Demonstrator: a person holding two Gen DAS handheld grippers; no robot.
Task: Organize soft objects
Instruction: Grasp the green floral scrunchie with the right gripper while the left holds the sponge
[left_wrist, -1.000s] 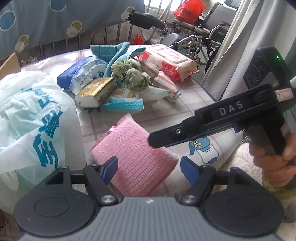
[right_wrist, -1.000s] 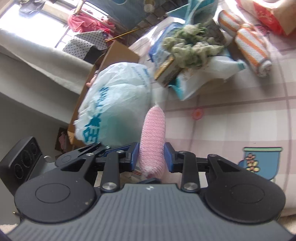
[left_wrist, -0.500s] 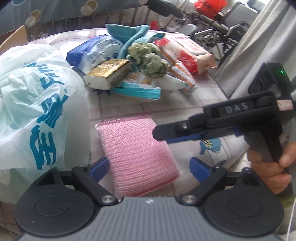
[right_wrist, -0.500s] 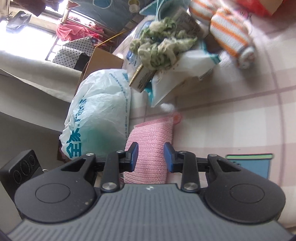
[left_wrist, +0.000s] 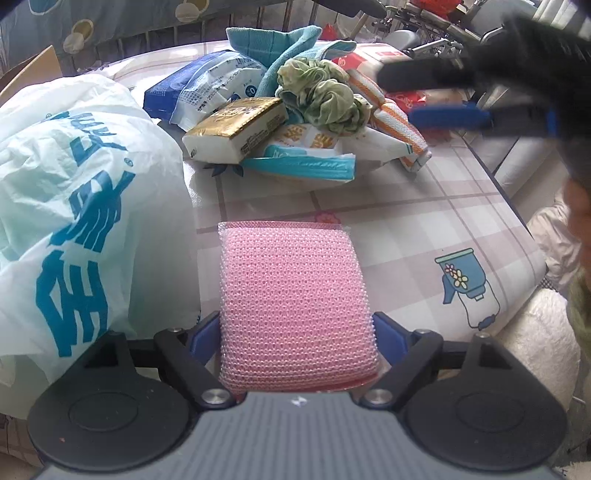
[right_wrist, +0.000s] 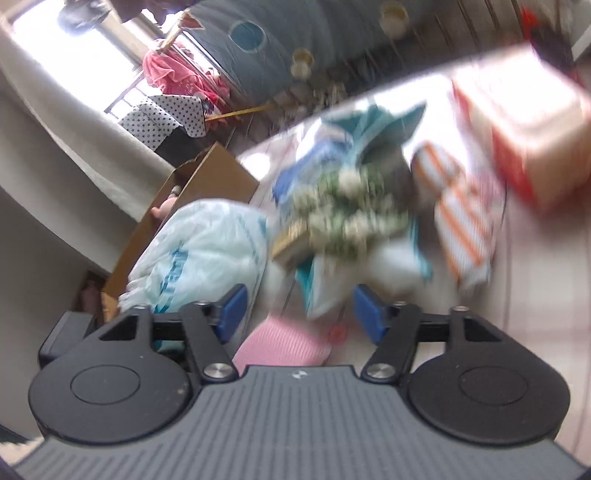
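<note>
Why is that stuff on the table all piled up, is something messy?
Yes. The green cloth, the gold pack and some packets sit in a jumbled heap, leaning on each other. The pink sponge lies flat, apart from it, between the left gripper fingers.

My right gripper (right_wrist: 297, 312) is hovering over the tabletop (right_wrist: 535, 295), jaws opening, blue pads clear of everything. The pink sponge (right_wrist: 282, 345) is lying flat below the gap, touching neither pad. The frame is blurring badly. A white plastic bag (right_wrist: 207, 243) with blue print is sitting at left beside a cardboard box (right_wrist: 218, 177). Ahead, a heap is showing: green scrunchy cloth (right_wrist: 351, 214), teal cloth (right_wrist: 384, 122), orange-striped packs (right_wrist: 461, 221), red-and-white package (right_wrist: 532, 125).
</note>
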